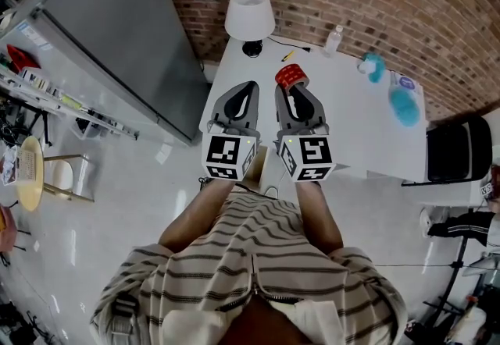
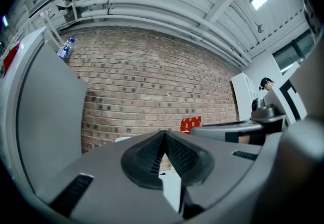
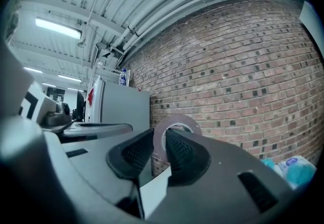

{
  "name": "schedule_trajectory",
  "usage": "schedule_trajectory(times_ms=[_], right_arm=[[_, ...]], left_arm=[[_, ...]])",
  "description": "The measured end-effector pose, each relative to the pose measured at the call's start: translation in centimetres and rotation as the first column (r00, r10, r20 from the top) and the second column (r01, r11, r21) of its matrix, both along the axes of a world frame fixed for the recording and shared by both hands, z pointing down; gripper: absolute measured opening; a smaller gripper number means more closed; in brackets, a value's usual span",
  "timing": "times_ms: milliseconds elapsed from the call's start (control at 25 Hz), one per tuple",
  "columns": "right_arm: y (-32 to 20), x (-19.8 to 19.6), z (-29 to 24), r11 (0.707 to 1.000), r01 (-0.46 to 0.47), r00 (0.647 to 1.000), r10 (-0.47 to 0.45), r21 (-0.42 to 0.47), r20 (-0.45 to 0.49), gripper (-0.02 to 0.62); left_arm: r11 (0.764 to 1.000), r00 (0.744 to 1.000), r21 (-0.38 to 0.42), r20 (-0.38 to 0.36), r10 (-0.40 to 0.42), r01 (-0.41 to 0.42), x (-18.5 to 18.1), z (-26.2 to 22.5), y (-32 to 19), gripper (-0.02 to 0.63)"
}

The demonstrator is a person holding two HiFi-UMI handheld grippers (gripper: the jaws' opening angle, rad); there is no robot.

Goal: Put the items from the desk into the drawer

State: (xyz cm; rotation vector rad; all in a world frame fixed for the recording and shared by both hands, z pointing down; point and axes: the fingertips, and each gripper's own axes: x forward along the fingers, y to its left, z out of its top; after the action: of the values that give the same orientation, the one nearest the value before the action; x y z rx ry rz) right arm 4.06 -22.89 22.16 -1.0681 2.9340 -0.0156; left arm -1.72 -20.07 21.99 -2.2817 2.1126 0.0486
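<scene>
A red tape roll (image 1: 291, 75) is pinched between the jaws of my right gripper (image 1: 291, 90), held over the white desk (image 1: 359, 133). In the right gripper view the roll (image 3: 175, 122) shows as a grey ring standing up between the pads, with the right gripper (image 3: 161, 143) shut on it. My left gripper (image 1: 248, 89) hovers just to its left, jaws pressed together with nothing between them. In the left gripper view the left gripper (image 2: 164, 138) is shut, and the red roll (image 2: 191, 123) shows beyond it to the right.
A white lamp (image 1: 250, 16) stands at the desk's far edge, with a yellow pen (image 1: 288, 55) and a clear bottle (image 1: 333, 40) near it. Blue fluffy items (image 1: 405, 105) lie at the right. A grey cabinet (image 1: 125, 31) stands left, a black bin (image 1: 459, 150) right.
</scene>
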Motion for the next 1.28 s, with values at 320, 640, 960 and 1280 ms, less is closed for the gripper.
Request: schedule_trajectory(times_ms=[320, 640, 960, 1280], right_arm=[[0.1, -1.2, -0.2, 0.999, 0.038, 0.999, -0.038, 0.005, 0.006, 0.08], [1.4, -3.9, 2.0, 0.993, 0.111, 0.993, -0.113, -0.045, -0.041, 0.08], [3.0, -7.3, 5.0, 0.975, 0.193, 0.974, -0.204, -0.105, -0.096, 0.08], [4.6, -11.1, 8.0, 0.947, 0.28, 0.939, -0.304, -0.157, -0.159, 0.08]], left_arm=[[0.999, 0.999, -0.015, 0.037, -0.035, 0.035, -1.6, 0.4, 0.0, 0.008], [0.99, 0.985, -0.045, 0.115, -0.128, 0.134, -4.6, 1.4, 1.6, 0.008], [0.977, 0.98, -0.106, 0.099, -0.174, 0.184, -8.3, 4.4, 3.0, 0.008], [0.961, 0.972, -0.155, 0.087, -0.217, 0.229, -12.5, 7.0, 4.0, 0.008]])
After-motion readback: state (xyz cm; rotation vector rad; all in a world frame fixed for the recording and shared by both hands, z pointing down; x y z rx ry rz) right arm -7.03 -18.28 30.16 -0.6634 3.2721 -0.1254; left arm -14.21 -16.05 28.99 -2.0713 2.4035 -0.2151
